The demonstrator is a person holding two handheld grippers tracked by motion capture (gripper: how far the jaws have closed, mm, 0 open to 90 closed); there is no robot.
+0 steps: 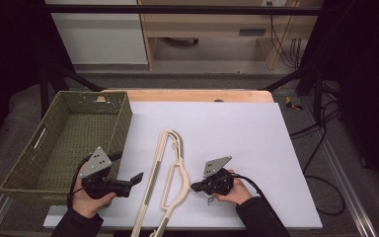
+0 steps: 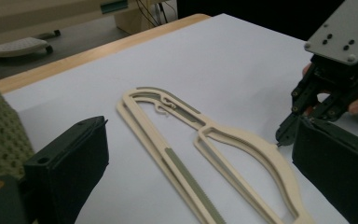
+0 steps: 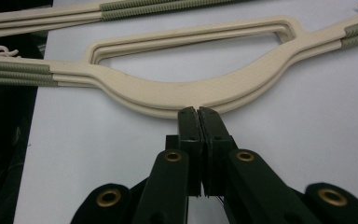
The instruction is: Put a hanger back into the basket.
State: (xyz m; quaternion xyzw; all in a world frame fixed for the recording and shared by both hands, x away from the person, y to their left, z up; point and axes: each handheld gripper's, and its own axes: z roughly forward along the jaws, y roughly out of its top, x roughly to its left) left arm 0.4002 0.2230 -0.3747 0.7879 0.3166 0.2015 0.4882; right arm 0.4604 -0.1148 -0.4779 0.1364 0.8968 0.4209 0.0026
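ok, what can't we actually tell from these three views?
- Hangers: near ends cut off by the bottom edge, high view.
- Right gripper: shut, tips at the hangers' curved edge; touching or short, unclear.
- Basket: near inner floor hidden by the left gripper and hand, high view.

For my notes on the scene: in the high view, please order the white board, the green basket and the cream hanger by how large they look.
1. White board, the largest.
2. Green basket.
3. Cream hanger, long but thin.
The basket lies beside the board at a similar distance from the camera, so this order seems safe.
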